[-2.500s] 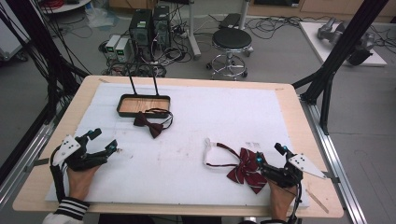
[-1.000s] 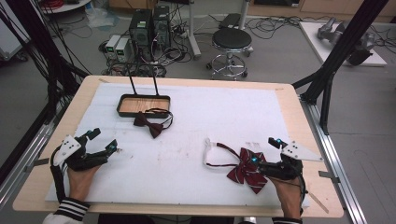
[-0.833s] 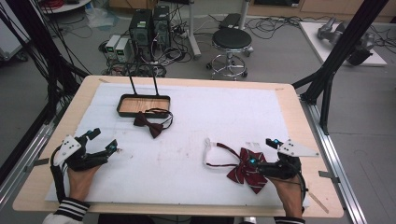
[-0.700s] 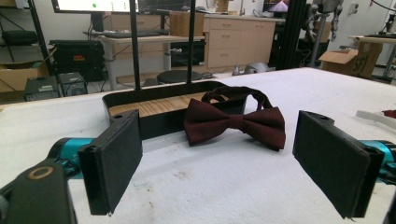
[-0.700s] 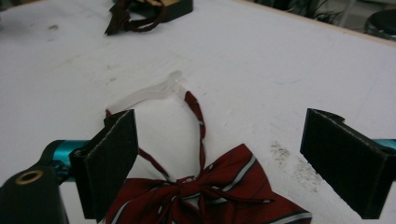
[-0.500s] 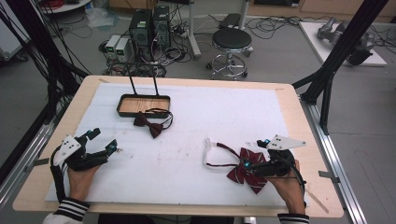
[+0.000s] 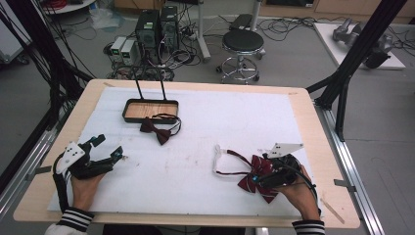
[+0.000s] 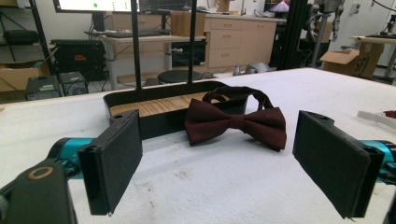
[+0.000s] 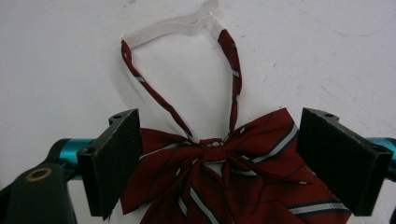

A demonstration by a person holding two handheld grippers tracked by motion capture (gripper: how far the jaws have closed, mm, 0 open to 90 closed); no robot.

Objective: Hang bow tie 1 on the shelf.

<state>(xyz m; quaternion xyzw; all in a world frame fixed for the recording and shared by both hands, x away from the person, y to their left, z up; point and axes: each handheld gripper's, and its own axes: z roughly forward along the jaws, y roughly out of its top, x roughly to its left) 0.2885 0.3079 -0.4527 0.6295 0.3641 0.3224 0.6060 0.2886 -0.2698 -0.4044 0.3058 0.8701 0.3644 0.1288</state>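
Your right gripper [image 9: 219, 163] stands over the striped bow [image 9: 233, 182], jaws wide, one pad on each side of the knot and neither touching cloth. The bow lies flat on the white mat [image 7: 274, 117], well apart from the tray [image 7: 149, 108] and toward your near right corner; its strap [image 9: 173, 28] loops away from the knot toward the tray side.

Risks from here, as judged:

- Closing at this height may catch only the top fold of the bow — the wings would droop, and the piece could slip out on the lift.
- Coming down too far would pinch the mat along with the cloth and drag it; that would also disturb the plain bow [image 7: 157, 129] lying just beside the tray.
- The strap trails free. If you carry the striped bow low toward the tray, the loop may snag on the tray's two upright rods or sweep across the plain bow.
- A grip off the knot, on one wing, would let the bow swing and twist.

Your left gripper [image 7: 100, 154] rests near the mat's left edge, well short of the tray, jaws wide and empty, aimed at the plain bow. Its strap drapes over the tray's rim, so an early pull there could tip or shift the tray.
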